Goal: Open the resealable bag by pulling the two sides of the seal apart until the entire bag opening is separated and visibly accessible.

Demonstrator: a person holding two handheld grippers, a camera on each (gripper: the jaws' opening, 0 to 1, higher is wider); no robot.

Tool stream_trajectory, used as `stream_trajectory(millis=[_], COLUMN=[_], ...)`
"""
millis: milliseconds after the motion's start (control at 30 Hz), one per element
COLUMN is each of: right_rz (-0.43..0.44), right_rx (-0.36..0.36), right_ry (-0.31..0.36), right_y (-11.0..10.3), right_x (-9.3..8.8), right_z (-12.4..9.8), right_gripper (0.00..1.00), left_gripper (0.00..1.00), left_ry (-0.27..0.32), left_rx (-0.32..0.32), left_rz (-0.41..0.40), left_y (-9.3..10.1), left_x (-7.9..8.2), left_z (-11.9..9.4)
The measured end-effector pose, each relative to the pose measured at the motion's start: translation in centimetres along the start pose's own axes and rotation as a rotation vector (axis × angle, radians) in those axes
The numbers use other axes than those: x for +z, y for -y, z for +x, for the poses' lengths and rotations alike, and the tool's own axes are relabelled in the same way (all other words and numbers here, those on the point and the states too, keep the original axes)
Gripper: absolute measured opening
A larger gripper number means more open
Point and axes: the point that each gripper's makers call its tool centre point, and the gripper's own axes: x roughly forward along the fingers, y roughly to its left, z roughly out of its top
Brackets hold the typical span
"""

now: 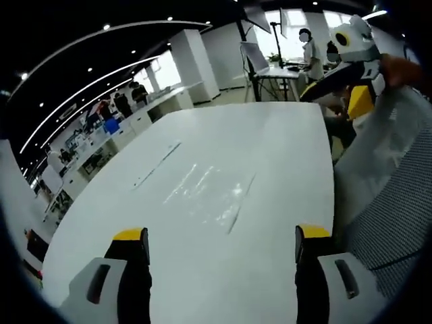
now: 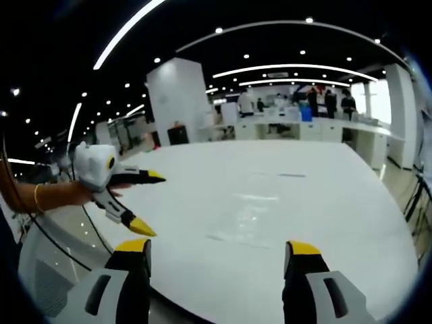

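Currently, in the left gripper view, the left claw [image 1: 223, 246] rises from the bottom of the frame with its two yellow-tipped jaws spread wide and nothing between them. Beyond the tips, near the centre of the frame, a clear resealable bag [image 1: 209, 192] lies flat on the white worktop [image 1: 270, 135], apart from the jaws; it is faint against the surface and shows mainly as glints and a thin seal line. At the upper right of the frame the right claw [image 1: 361, 94] shows from the side, by a mesh chair back [image 1: 398, 209]; whether it is parted there cannot be told. In the right gripper view, the right claw [image 2: 219, 253] also stands wide open and empty at the bottom of the frame. The bag [image 2: 250, 219] appears as pale reflections on the worktop [image 2: 324, 175] just above centre. At the left of that frame, a hand [image 2: 67, 196] holds the left claw [image 2: 152, 202], its yellow-tipped jaws spread, over the worktop's edge.
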Motion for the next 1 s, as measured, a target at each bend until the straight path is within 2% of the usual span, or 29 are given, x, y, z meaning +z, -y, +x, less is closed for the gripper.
stream_trajectory(millis=[200,433,667,767,800,1000], right_rz=[0.005,0.008,0.011,0.011,0.01,0.018], right_rx=[-0.005,-0.018,-0.005,-0.004,-0.01,-0.024], right_ry=[-0.012,-0.02,-0.035,-0.04,-0.039,-0.043], right_y=[0.1,0.4,0.2,0.2,0.4,0.8], right_x=[-0.3,-0.4,-0.7,-0.8,-0.8,-0.9], right_z=[0.1,0.1,0.2,0.3,0.2,0.2], right_gripper=[0.79,0.79,0.76,0.76,0.76,0.76], left_gripper=[0.87,0.83,0.75,0.74,0.75,0.7], left_ry=[0.001,-0.023,0.038,0.038,-0.016,-0.007], left_rx=[-0.006,-0.001,0.001,0.012,0.09,0.066], left_rz=[0.016,0.053,0.091,0.112,0.179,0.159], left_y=[-0.8,-1.4,-1.5,-1.6,-2.8,-2.4], left_x=[-0.4,-1.8,-1.5,-1.5,-2.4,-2.6], left_z=[1.2,3.2,5.0,5.3,6.1,7.3])
